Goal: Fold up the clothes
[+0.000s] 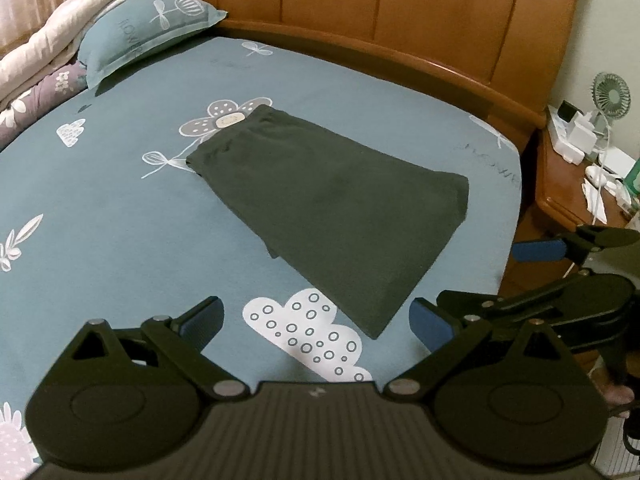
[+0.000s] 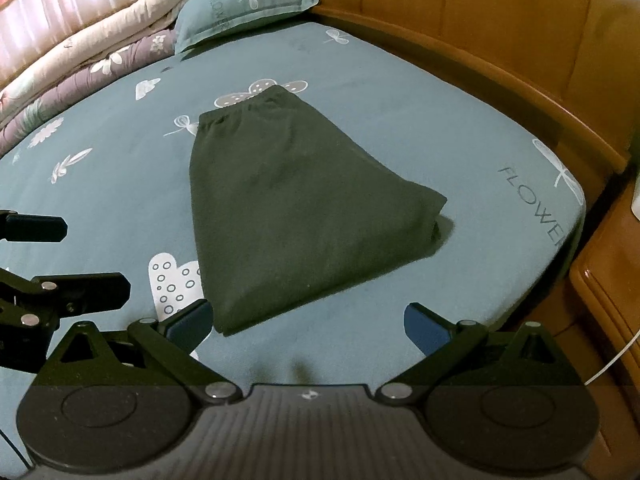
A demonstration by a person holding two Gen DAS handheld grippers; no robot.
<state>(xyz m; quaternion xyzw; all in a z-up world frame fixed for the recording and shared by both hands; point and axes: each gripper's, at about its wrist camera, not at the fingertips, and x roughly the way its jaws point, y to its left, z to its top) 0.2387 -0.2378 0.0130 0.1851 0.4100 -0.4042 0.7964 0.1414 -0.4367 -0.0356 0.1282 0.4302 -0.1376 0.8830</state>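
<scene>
Hovering wide-jawed, empty | left gripper (image 1: 316, 320), right gripper (image 2: 308, 320) | dark green shorts (image 1: 320, 208) flat at 12 o'clock, apparently ready for folding

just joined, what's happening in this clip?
A person holds a two-finger gripper in each hand over a bed with a teal floral sheet. A dark green garment, already folded into a narrow shape, lies flat on it. The left gripper and right gripper both have jaws open and hold nothing, near the garment's closest end.
</scene>
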